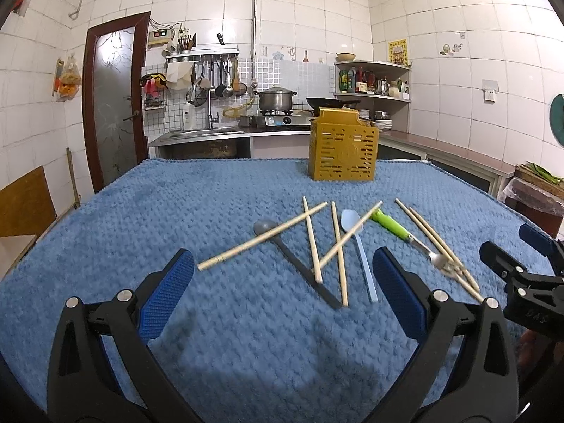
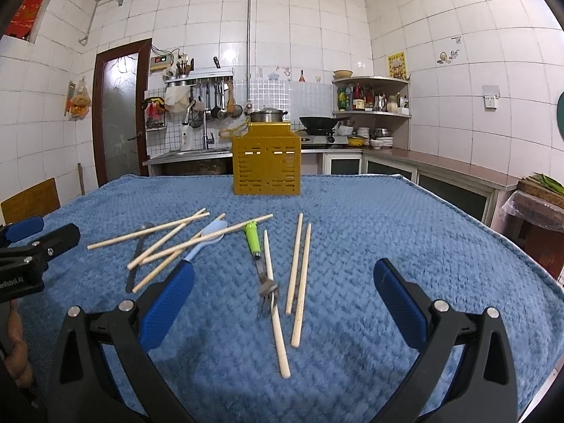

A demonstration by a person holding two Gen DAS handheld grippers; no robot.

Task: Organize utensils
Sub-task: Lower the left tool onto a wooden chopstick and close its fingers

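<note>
A yellow slotted utensil holder [image 1: 342, 148] [image 2: 267, 159] stands upright at the far side of a blue towel-covered table [image 1: 211, 211]. Scattered on the cloth are several wooden chopsticks [image 1: 262, 236] [image 2: 299, 283], a grey spoon with a dark handle [image 1: 296, 264] [image 2: 139, 243], a light blue spoon [image 1: 359, 250] [image 2: 211, 234] and a green-handled fork [image 1: 405, 234] [image 2: 259, 257]. My left gripper [image 1: 282, 275] hangs open above the near cloth, short of the crossed chopsticks. My right gripper [image 2: 283, 282] is open too, its fingers on either side of the fork head and three chopsticks.
Behind the table runs a kitchen counter with a sink [image 1: 204, 134], a stove with a pot [image 1: 276, 100] and a wok [image 2: 319, 123], and a corner shelf of bottles [image 2: 370, 98]. A brown door [image 1: 112, 105] is at the left. A wooden chair back [image 1: 24, 204] stands left of the table.
</note>
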